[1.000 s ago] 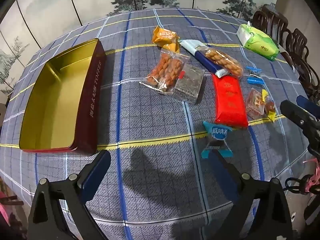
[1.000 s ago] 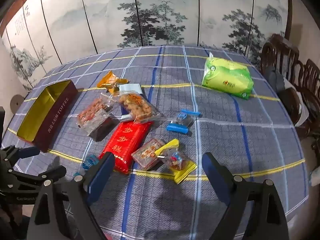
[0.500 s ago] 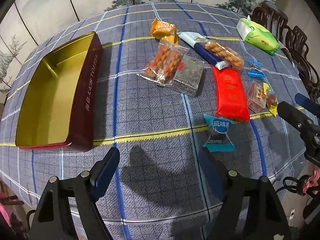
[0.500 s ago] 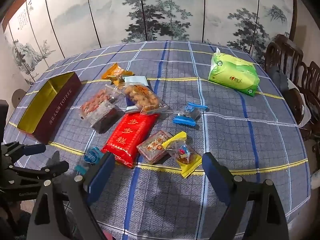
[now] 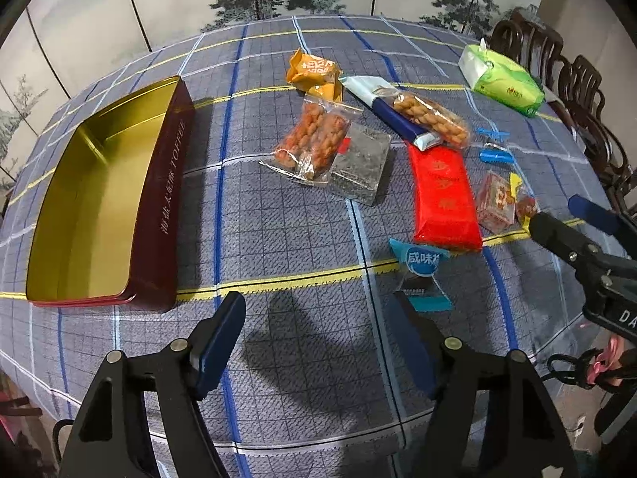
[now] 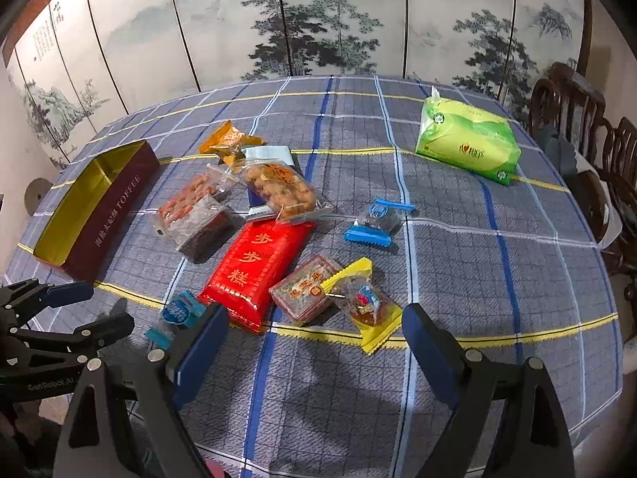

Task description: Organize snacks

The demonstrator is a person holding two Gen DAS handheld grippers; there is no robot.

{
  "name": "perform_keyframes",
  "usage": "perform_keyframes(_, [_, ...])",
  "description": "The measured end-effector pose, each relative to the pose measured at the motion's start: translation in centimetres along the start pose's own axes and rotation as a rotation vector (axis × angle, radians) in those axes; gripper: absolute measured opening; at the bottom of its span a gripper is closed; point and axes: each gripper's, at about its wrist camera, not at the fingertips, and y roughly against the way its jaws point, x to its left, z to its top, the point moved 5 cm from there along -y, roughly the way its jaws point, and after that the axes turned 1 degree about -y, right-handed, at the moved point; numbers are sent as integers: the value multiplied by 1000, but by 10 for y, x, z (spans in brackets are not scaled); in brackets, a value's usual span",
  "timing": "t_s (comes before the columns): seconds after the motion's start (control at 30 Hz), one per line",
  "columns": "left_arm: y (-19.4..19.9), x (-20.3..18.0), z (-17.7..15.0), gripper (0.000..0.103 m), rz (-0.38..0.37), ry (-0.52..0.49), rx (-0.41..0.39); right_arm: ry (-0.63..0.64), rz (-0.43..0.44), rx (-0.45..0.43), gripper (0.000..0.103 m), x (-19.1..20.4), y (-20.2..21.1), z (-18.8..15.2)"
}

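An open maroon toffee tin (image 5: pixel 99 207) with a gold inside lies empty at the left; it also shows in the right wrist view (image 6: pixel 95 203). Several snacks lie in the middle: a red packet (image 5: pixel 444 195) (image 6: pixel 258 267), a small blue-ended candy (image 5: pixel 422 275) (image 6: pixel 175 314), twisted-snack bags (image 5: pixel 314 139), a nut bag (image 5: pixel 430 119), an orange pack (image 5: pixel 314 73), a yellow-wrapped sweet (image 6: pixel 366 306). My left gripper (image 5: pixel 318 342) is open and empty, just short of the blue candy. My right gripper (image 6: pixel 314 350) is open and empty, near the yellow sweet.
A green tissue pack (image 6: pixel 467 147) lies at the far right of the checked tablecloth (image 6: pixel 477 279). Dark wooden chairs (image 6: pixel 589 127) stand past the right edge. A painted folding screen (image 6: pixel 318 20) stands behind the table.
Both grippers have drawn back and risen a little, so the snacks sit farther ahead in both views. Both stay open. No snack has moved.
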Motion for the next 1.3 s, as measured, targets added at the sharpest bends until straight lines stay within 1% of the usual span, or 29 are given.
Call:
perform_keyframes(0.23, [-2,-6,-1,72,5,-23,7,16,-6,-3,91,0,1,-1])
perform_keyframes(0.5, [-2,-6,-1,72,18,-23,4,26,-4,9,91,-1,0,-3])
perform_keyframes(0.73, [-4,-8,-2,72,23,-32,11,14,-3,13,91,-6,-1,-4])
perform_keyframes(1.3, [-6,-9,-1,73,13,-25,20,23,0,18,91,-9,-3,-5])
